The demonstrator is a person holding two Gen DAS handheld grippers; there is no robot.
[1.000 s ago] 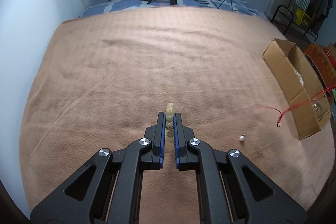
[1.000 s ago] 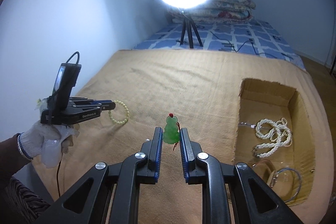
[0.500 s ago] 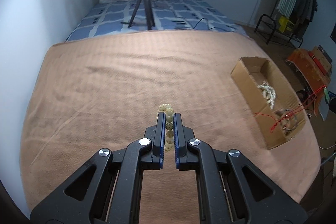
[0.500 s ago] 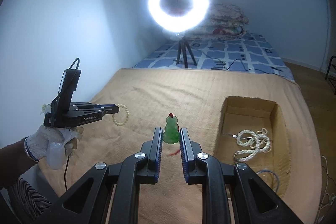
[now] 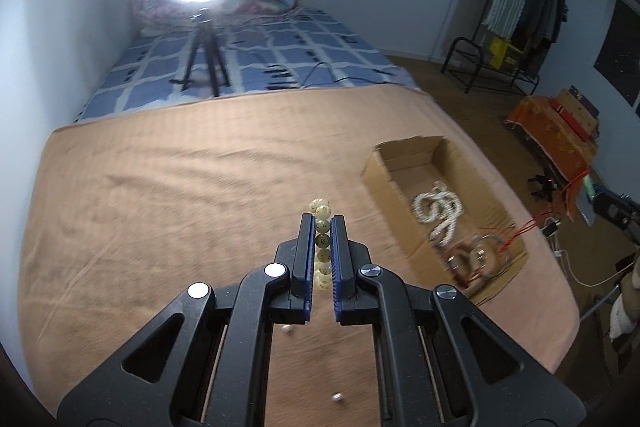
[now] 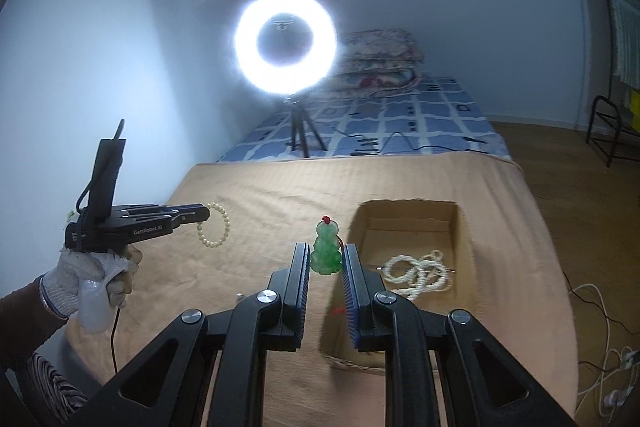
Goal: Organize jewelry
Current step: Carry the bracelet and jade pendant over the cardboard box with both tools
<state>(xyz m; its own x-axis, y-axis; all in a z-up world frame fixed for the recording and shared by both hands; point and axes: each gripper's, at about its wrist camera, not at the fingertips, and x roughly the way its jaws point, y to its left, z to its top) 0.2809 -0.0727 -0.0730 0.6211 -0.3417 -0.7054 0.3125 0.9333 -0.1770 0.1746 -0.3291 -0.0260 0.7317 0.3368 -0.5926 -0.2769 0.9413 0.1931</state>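
We found the left claw [image 5: 323, 223] clamped on a pale beaded bracelet [image 5: 322, 227], the loop hanging clear of the bed, as the right wrist view confirmed [image 6: 215, 225]. The right claw [image 6: 326, 259] was closed on a green carved pendant [image 6: 326, 249] with a red knot on top; its red cord [image 5: 532, 225] trailed below, seen only in part. We judged both pieces to be in transit, neither yet deposited.

Outward from the claws, to the right on the tan blanket [image 5: 160, 195], stood one open cardboard box [image 5: 384, 171]. Inside it lay one white bead necklace [image 5: 438, 207], coiled toward the far half, and at the near end a blurred group of ring-shaped pieces [image 5: 476, 259]; we could not count these, perhaps two or three bangles.

Still loose on the blanket, near the left claw, were two small pale beads or pearls [image 5: 337, 397], one partly hidden behind the claw's body.

Count: two claws, both loaded; one bracelet; one pendant; one box; one necklace; two loose small pieces; bangles uncertain.

In our judgement, the task was past its middle: some items were stored, two were carried, two remained to collect. Beyond stood one ring light [image 6: 285, 42] on a tripod.
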